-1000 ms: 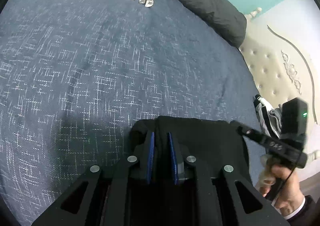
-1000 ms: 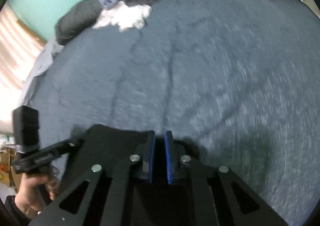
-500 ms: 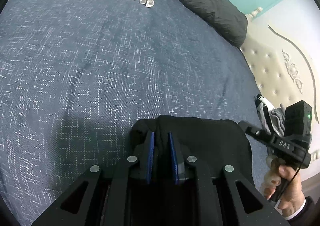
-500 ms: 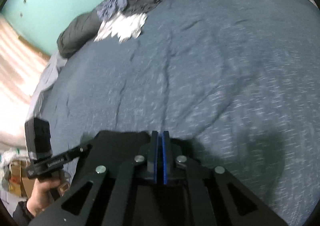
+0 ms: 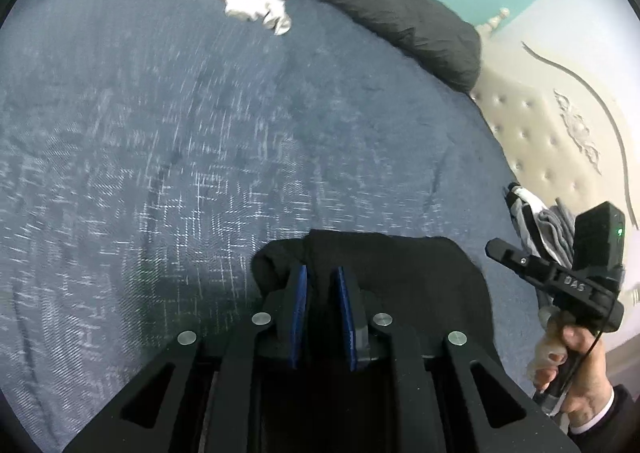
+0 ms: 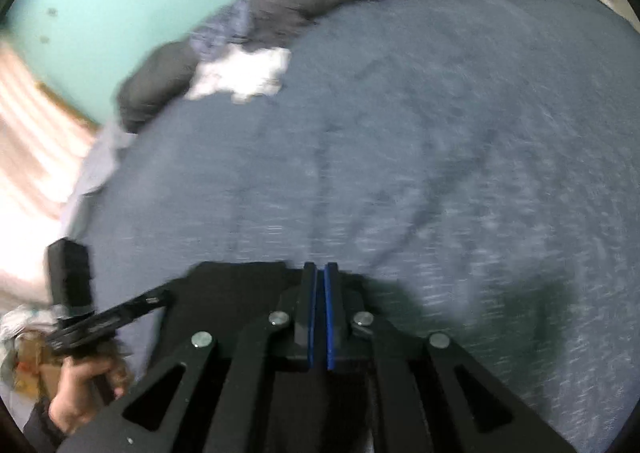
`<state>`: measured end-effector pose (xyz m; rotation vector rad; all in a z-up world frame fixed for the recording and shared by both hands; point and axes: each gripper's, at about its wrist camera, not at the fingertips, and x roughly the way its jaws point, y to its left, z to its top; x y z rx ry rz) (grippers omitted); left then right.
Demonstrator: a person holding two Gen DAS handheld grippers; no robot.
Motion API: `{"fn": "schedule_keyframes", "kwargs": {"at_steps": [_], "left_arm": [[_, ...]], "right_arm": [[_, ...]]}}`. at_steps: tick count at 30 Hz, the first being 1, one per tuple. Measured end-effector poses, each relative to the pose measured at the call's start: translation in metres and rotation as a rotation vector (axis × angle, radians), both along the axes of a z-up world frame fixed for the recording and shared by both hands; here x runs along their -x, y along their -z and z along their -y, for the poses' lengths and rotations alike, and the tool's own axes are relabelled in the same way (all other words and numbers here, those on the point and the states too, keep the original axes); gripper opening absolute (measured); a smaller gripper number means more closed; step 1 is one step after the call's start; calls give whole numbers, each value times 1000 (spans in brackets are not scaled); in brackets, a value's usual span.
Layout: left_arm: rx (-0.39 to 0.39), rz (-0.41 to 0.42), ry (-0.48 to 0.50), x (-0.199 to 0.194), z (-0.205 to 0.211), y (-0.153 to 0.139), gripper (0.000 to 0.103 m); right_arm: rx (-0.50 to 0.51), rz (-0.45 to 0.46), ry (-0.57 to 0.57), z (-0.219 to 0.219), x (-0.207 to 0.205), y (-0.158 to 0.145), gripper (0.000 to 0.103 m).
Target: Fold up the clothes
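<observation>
Our left claw [image 5: 322, 273], low in the centre of the left wrist view, pinches a bunched fold of the black garment [image 5: 400, 273] between narrow blue pads above the blue bed [image 5: 160, 133]. In the right wrist view, our right claw [image 6: 320, 269] sits bottom centre, pads nearly together on the same garment's [image 6: 240, 281] thin edge, which spreads to the lower left.

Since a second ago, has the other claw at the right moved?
Yes. The right claw now sits lower and further right against the cream headboard.
</observation>
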<state>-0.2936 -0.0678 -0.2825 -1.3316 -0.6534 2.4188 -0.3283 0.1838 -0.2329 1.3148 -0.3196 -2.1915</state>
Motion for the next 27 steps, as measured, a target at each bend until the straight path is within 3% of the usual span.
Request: {"fn": "schedule_keyframes", "kwargs": {"at_steps": [6,15,20,21,24,26,27], "left_arm": [[-1,-4,41,-33,-10,-15,17],[6,43,82,-84,-23,1,17],[-25,61,55,-104,-14,6,18],[-35,64,45,-105,-12,5,18],[-67,69,27,-111,-8,4,29],[-91,71,22,-115,-6,3,47],[-99,71,21,-116,-6,1,49]], "right_arm": [[37,57,-104,15,-30,8,3],[35,123,-43,-28,-77,27,3],[110,163,-2,-53,-99,28,3],[120,166,7,-57,-102,27,8],[148,188,43,-68,-106,27,50],[185,218,59,-72,-107,30,52],[200,231,62,-74,-108,31,57]]}}
